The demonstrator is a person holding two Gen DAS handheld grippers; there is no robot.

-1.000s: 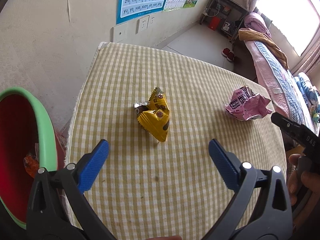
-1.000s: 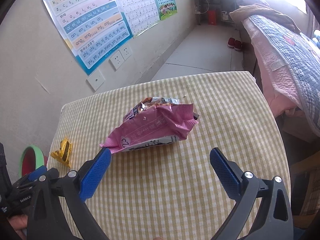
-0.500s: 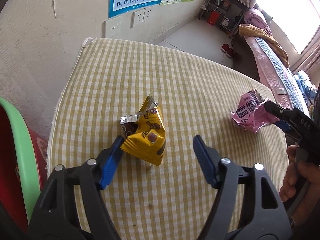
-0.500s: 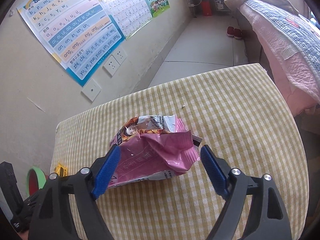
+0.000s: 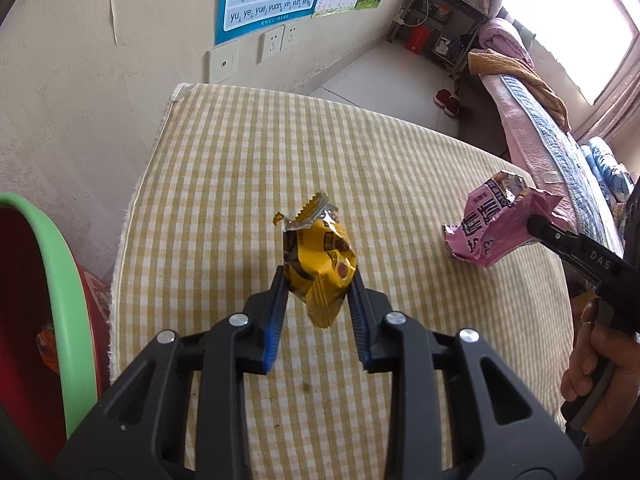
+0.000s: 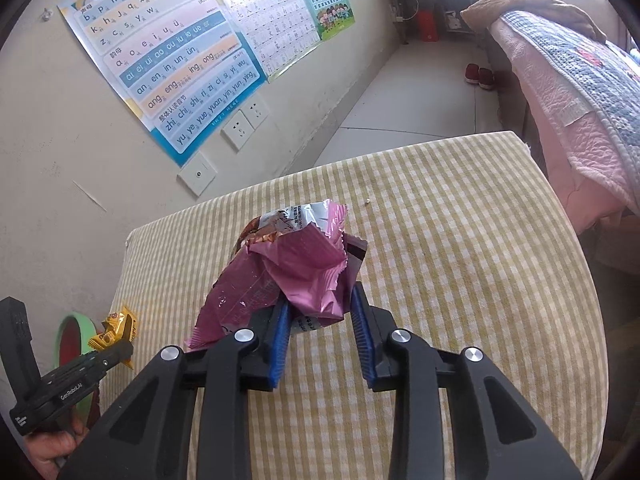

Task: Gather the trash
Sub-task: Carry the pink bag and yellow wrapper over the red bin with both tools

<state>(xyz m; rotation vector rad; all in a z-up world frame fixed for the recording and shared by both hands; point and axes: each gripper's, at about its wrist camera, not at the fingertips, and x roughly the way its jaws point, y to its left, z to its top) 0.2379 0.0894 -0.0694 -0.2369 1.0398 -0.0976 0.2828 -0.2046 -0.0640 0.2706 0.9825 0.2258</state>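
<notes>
item: i had the left gripper just closed on the yellow wrapper, the right gripper on the pink bag, both over the checked table; binning in the green-rimmed bin remained.

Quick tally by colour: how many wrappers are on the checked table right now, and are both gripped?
Yellow wrapper: 1, pinched in the left gripper
Pink wrapper: 1, pinched in the right gripper
Total: 2, both gripped
</notes>
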